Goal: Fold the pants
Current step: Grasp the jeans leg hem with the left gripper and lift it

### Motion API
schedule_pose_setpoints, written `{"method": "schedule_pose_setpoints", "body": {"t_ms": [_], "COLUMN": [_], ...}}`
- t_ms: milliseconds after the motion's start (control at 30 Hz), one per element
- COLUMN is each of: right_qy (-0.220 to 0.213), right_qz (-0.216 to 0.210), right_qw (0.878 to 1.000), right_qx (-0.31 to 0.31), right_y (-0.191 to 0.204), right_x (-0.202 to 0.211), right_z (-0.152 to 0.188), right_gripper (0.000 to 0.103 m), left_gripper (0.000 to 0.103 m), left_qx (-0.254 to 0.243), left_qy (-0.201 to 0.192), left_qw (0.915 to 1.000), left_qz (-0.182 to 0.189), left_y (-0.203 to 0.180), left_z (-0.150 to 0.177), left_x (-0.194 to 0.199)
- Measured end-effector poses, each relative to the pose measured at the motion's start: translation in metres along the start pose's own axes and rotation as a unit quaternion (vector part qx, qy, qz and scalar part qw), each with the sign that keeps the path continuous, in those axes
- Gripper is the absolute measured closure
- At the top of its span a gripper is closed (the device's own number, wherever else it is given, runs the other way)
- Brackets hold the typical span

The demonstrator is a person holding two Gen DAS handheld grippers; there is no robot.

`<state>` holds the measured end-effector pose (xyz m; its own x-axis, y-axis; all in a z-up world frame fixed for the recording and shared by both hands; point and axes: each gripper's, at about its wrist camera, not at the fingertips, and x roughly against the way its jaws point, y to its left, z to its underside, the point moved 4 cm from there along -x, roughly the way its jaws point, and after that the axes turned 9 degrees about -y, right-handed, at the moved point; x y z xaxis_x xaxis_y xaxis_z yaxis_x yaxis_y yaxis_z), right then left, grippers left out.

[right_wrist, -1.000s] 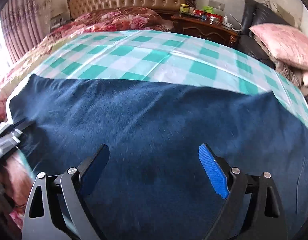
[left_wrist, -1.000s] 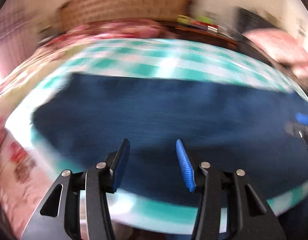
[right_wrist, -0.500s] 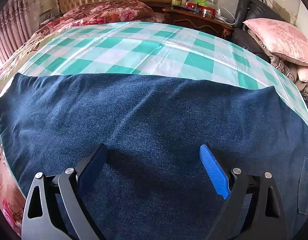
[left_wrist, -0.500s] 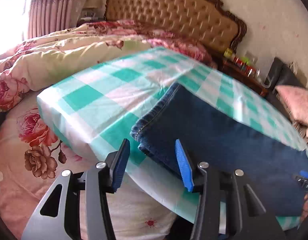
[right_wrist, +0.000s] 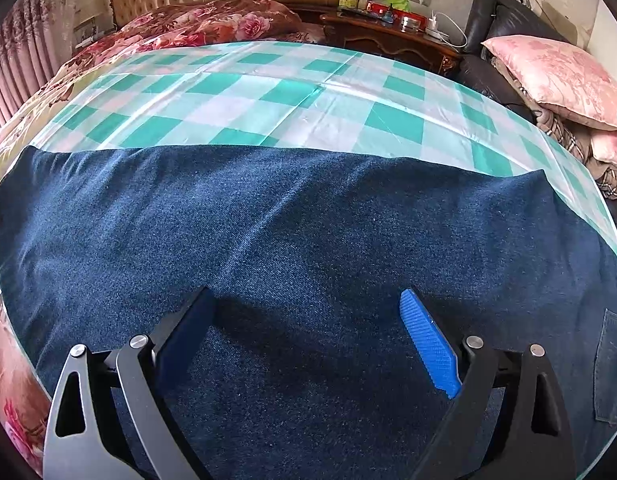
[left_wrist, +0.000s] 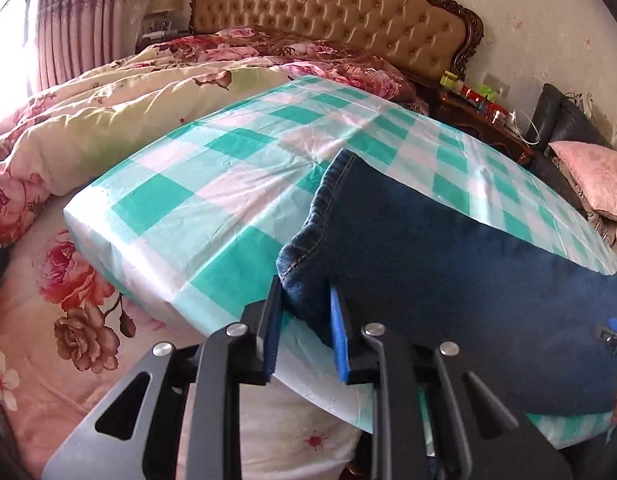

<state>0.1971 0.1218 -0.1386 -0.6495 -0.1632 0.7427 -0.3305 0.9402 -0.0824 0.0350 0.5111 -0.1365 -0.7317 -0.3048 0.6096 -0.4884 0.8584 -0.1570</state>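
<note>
Dark blue jeans (left_wrist: 448, 260) lie flat across a board covered in green-and-white checked cloth (left_wrist: 228, 184). In the left wrist view my left gripper (left_wrist: 304, 308) is at the near corner of the leg hem. Its jaws are closing and the stitched denim corner is bunched between the blue pads, which touch it. In the right wrist view my right gripper (right_wrist: 308, 320) hovers wide open over the middle of the jeans (right_wrist: 288, 220), with nothing between its fingers. A back pocket shows at the far right. The right gripper's tip (left_wrist: 614, 336) peeks in at the left view's right edge.
The checked cloth (right_wrist: 268, 92) ends in a sharp corner left of the hem. A floral quilt (left_wrist: 88, 120) is heaped to the left and behind. A tufted headboard (left_wrist: 340, 4), a cluttered nightstand (right_wrist: 388, 36) and pink pillows (right_wrist: 556, 76) stand at the back and right.
My left gripper has swept along the jeans to the hem end, and its jaws have narrowed around the hem corner. The right gripper has stayed open over the jeans.
</note>
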Motion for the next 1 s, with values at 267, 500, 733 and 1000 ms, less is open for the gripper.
{"method": "schedule_pose_setpoints", "body": {"t_ms": [267,500,733,1000], "right_qy": [-0.001,-0.004,-0.009,-0.01], "right_qz": [-0.003,-0.004,-0.003,-0.003], "right_qw": [1.0,1.0,1.0,1.0], "right_qx": [-0.004,-0.004,-0.005,-0.006], "right_y": [-0.001,-0.001,-0.001,-0.001], "right_x": [-0.001,0.0,0.001,0.001], "right_z": [0.001,0.002,0.003,0.003], "right_gripper": [0.014,0.014,0.013,0.013], "left_gripper": [0.07,0.081,0.081,0.063], "left_qx": [0.012,0.072,0.14,0.21], "left_qy": [0.001,0.003,-0.024,0.025], "left_qw": [0.9999,0.9967,0.9849,0.9741], "left_qz": [0.001,0.036,0.1,0.08], "left_y": [-0.001,0.006,0.006,0.016], "left_z": [0.003,-0.003,-0.012,0.008], "left_x": [0.001,0.006,0.021,0.011]}}
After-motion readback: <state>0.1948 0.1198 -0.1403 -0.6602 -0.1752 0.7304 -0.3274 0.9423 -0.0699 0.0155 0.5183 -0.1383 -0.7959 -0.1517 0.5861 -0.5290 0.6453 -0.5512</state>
